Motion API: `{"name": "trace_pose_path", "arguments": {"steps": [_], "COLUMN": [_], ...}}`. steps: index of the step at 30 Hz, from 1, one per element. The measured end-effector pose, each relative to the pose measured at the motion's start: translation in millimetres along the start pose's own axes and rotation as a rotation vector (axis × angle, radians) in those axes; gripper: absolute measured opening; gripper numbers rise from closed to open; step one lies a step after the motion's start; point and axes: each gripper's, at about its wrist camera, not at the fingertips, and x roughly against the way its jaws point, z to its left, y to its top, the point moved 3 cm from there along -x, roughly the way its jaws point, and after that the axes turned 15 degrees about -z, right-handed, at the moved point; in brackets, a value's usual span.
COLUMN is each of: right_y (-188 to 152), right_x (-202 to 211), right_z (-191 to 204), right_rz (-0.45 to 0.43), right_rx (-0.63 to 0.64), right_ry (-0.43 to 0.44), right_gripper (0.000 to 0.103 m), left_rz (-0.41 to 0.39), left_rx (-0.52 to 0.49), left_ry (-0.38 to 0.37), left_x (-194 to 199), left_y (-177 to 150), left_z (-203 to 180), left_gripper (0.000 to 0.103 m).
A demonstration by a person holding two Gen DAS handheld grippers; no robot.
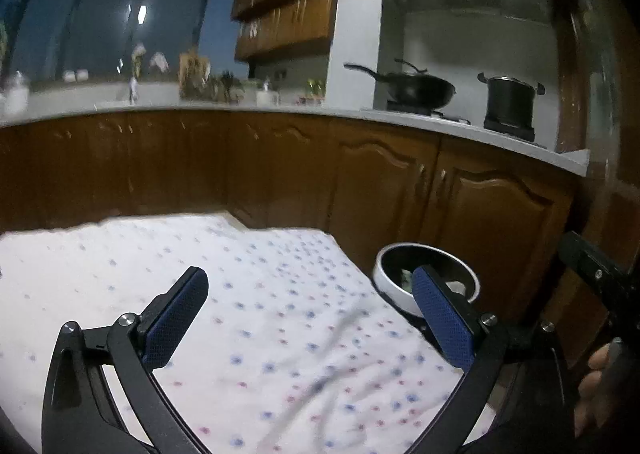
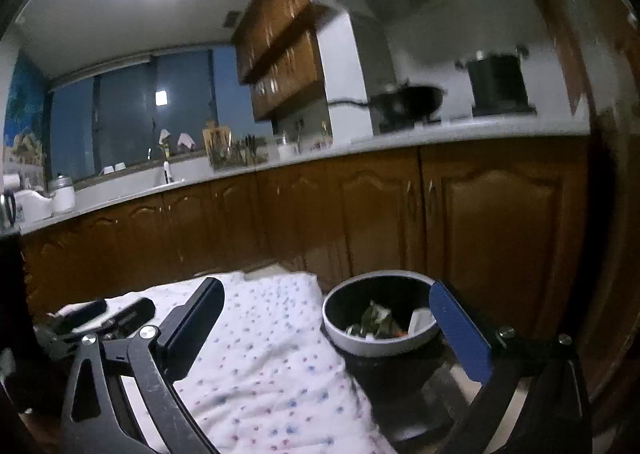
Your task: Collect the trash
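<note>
Table (image 1: pixel 248 318) — floral cloth (image 1: pixel 304 334), seemingly bare

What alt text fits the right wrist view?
Right gripper with open, empty jaws above a white dotted tablecloth, beside a round white-rimmed bin holding crumpled trash. Behind runs a brown wooden kitchen cabinet under a pale countertop with a black pan.

Glossy wood cabinets (image 1: pixel 400 181), cloth tablecloth (image 1: pixel 280 334)
</note>
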Motion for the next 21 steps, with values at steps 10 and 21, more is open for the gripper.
{"name": "trace_pose_path", "arguments": {"steps": [10, 21], "right_y": [-51.9, -67.7], "right_x": [3.5, 12.4], "right_z": [2.8, 17.0], "right_rz": [0.033, 0.031], "right_rx": [-0.019, -0.009], "right_ry": [-0.009, 0.028], "right_gripper": [0.103, 0.103], "left_rz": [0.042, 0.048], "left_rx": [-0.050, -0.080], "left_ry": [0.092, 0.124], "left_x": [8.3, 23.4], "left_y": [-37.2, -53.5], "left_z": [19.3, 25.3], "left_gripper": [0.103, 0.103]}}
